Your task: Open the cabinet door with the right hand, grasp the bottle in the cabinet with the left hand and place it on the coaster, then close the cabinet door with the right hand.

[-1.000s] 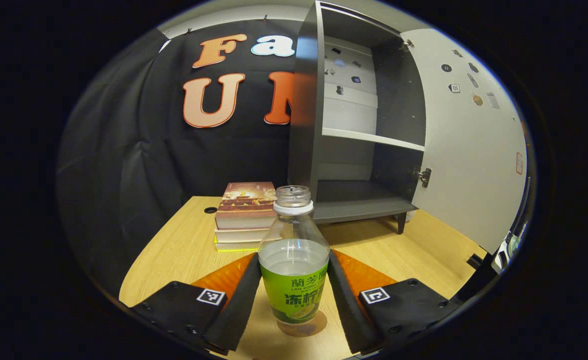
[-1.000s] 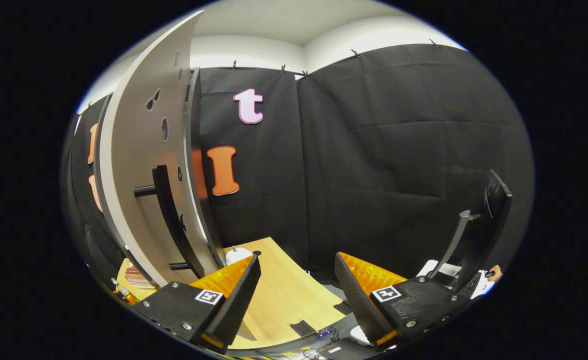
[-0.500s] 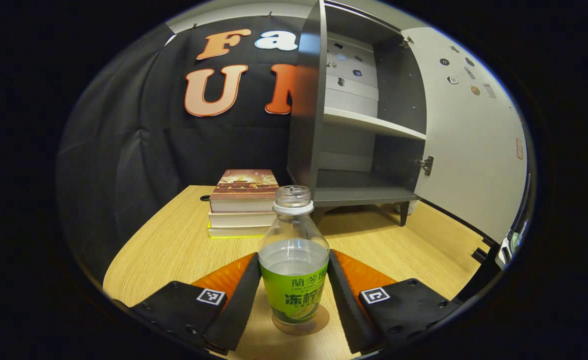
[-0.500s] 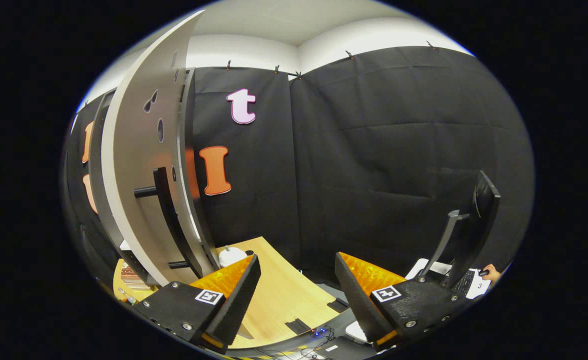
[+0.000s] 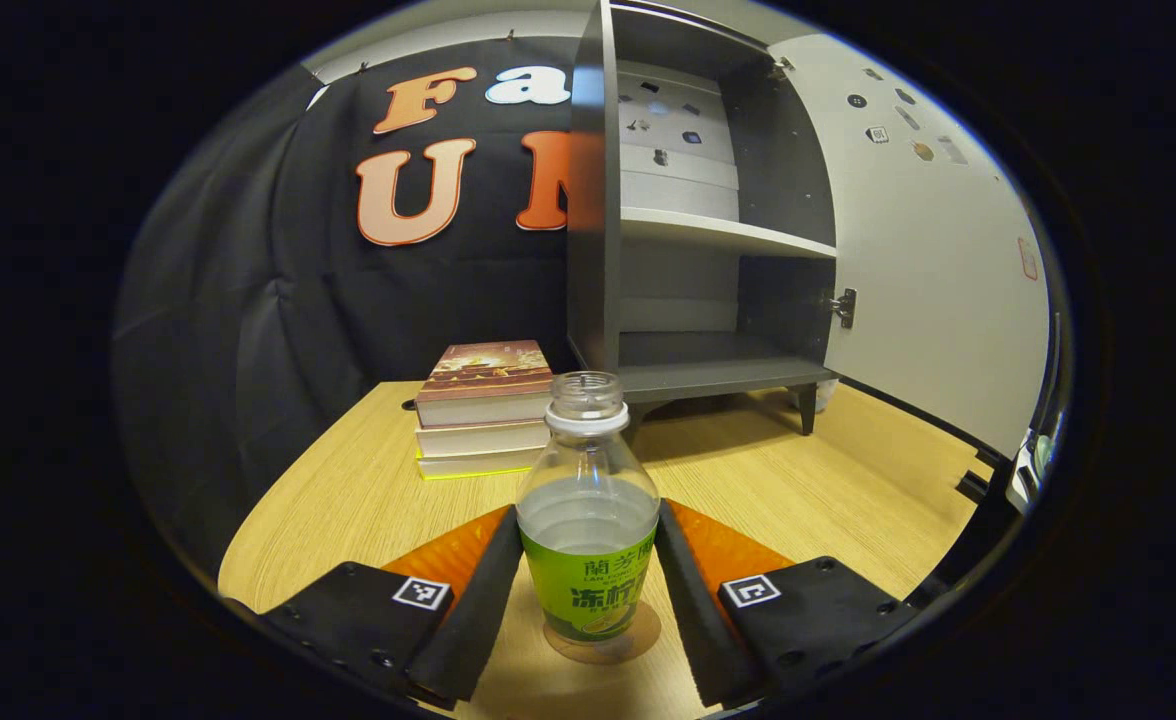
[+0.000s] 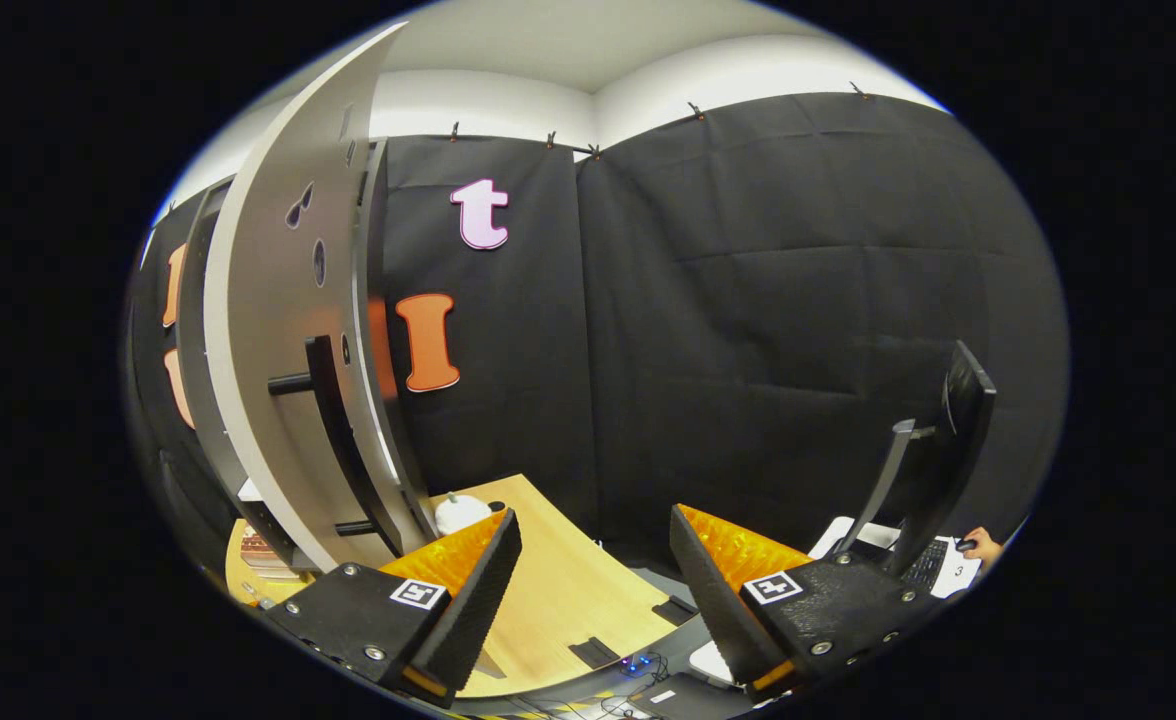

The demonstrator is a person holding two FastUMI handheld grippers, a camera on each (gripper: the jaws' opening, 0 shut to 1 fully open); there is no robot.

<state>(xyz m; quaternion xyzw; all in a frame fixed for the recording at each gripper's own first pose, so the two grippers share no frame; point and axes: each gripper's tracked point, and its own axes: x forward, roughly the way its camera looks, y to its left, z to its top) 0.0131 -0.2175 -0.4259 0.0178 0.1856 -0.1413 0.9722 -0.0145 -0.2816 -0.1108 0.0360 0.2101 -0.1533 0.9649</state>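
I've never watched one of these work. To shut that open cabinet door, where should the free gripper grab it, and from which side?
Probably the long upright handle on the door. It stands off the door's outer face on two short posts, leaving a gap behind the bar, so the open right gripper could come at that face, straddle the bar, and close across it.

This was a staged recording booth rather than a lived-in room. Black cloth (image 6: 798, 300) hung clipped along the top as walls on at least two sides, meeting at a corner under a plain white ceiling. A light wooden worktop (image 5: 798, 490) carried a small grey cabinet (image 5: 688, 300) with its door (image 5: 928, 260) open and a stack of books (image 5: 483, 410) near its far edge. Beyond the worktop's right edge stood a monitor (image 6: 958, 430) with a keyboard (image 6: 923, 565) and a person's hand (image 6: 978, 546).
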